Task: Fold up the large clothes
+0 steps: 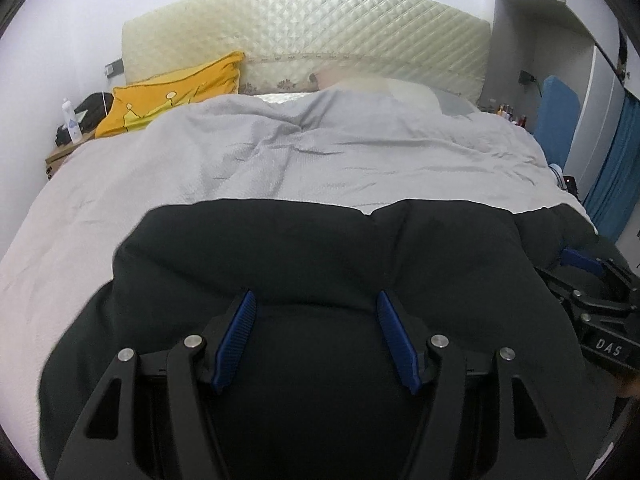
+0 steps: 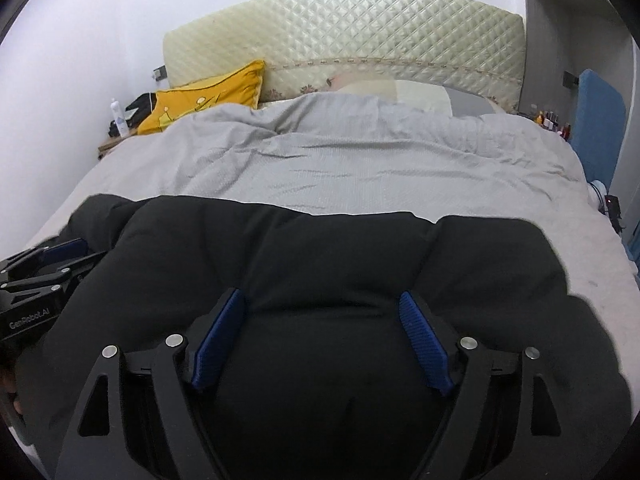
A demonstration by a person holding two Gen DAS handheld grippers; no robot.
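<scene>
Thick black padded jacket [image 1: 320, 248] spread across grey quilted bed cover [image 1: 280, 152], near edge, for folding. Left gripper [image 1: 316, 300] and right gripper [image 2: 322, 300] lowered side by side over padding, jaws parted, nothing grasped.

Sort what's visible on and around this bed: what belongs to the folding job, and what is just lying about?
Job:
- black padded garment
- left hand-held gripper
- right hand-held gripper

Lying about:
- yellow pillow
- grey duvet
- white bottle
- quilted headboard
</scene>
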